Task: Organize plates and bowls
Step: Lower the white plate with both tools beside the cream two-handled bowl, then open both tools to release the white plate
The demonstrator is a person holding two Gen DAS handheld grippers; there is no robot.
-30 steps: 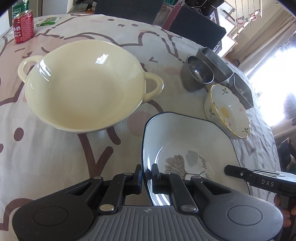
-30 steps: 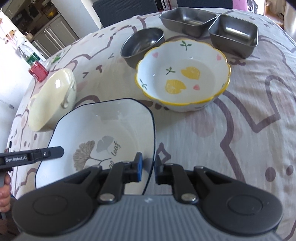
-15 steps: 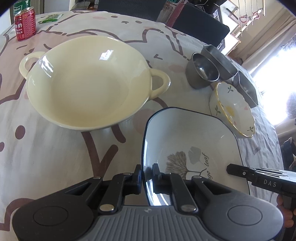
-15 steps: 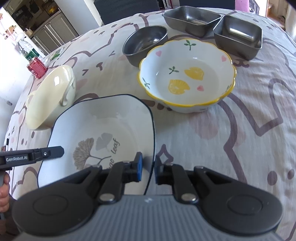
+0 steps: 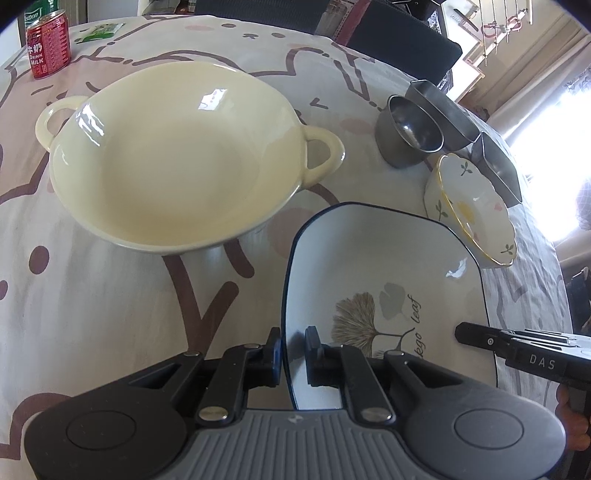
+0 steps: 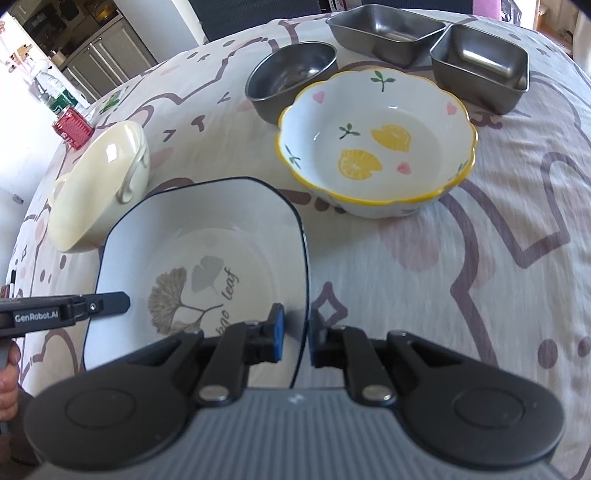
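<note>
A square white plate (image 5: 388,266) with a dark rim and a ginkgo leaf print is held between both grippers, close over the tablecloth. My left gripper (image 5: 291,354) is shut on its left rim. My right gripper (image 6: 297,332) is shut on the opposite rim of the same plate (image 6: 207,236). A cream bowl with two handles (image 5: 166,166) sits just beyond the plate on the left. On the right stands a scalloped bowl (image 6: 376,147) with lemons painted inside.
A round steel bowl (image 6: 291,77) and two rectangular steel dishes (image 6: 388,29) (image 6: 480,70) stand behind the scalloped bowl. A red drink can (image 5: 48,44) is at the far left corner of the table. Dark chairs line the far edge.
Both grippers keep their hold on the plate and have hardly moved. The gap between the left pads looks a touch wider.
</note>
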